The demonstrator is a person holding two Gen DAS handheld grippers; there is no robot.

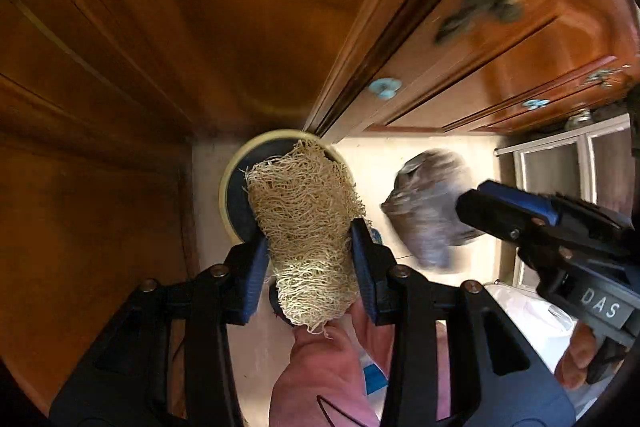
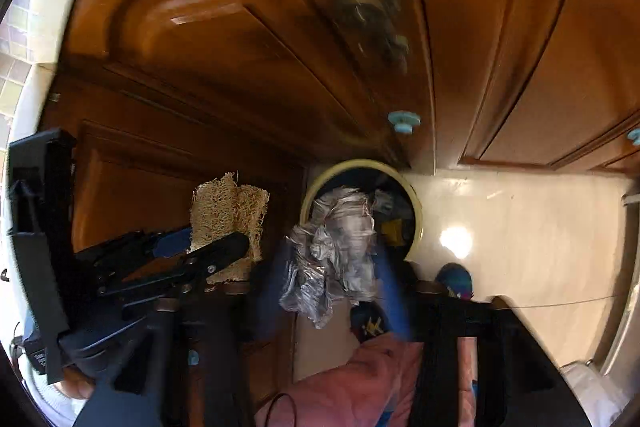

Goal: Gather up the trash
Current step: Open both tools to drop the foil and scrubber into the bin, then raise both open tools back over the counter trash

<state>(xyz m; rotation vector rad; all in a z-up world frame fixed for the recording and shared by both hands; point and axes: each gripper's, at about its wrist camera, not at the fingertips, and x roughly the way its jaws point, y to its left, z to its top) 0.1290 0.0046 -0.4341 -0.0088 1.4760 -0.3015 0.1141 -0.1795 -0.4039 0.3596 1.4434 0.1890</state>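
Two tools point steeply down over a floor bin by wooden cabinets. Left tool (image 1: 310, 259): blue pads clamp a tan loofah sponge (image 1: 304, 223) on both sides, so it's gripping it; sponge sticks out past the fingertips and hangs over the near rim of the round bin (image 1: 224, 187), which sits right beyond the tips w/ a cream rim & dark inside. Right tool (image 2: 332, 267): blurred, but a crumpled wad of clear/grey plastic wrap (image 2: 340, 243) sits between its blue fingers and looks pinched there. Wad hangs just short of the bin (image 2: 416, 223), overlapping its near edge in right wrist view; dark trash w/ a yellow bit lies inside, beyond the wad. In left wrist view the same wad (image 1: 428, 207) shows to the right of the left tool, at the tip of the right tool (image 1: 472, 205). In right wrist view the left tool (image 2: 224, 247) w/ the sponge (image 2: 228, 215) is off to the left. Cabinet doors (image 1: 200, 27) w/ pale blue knobs (image 1: 385, 87) rise behind the bin. Pale glossy floor (image 2: 520, 227) spreads to the right of the right tool. Pink sleeve (image 1: 320, 379) shows below the left tool.
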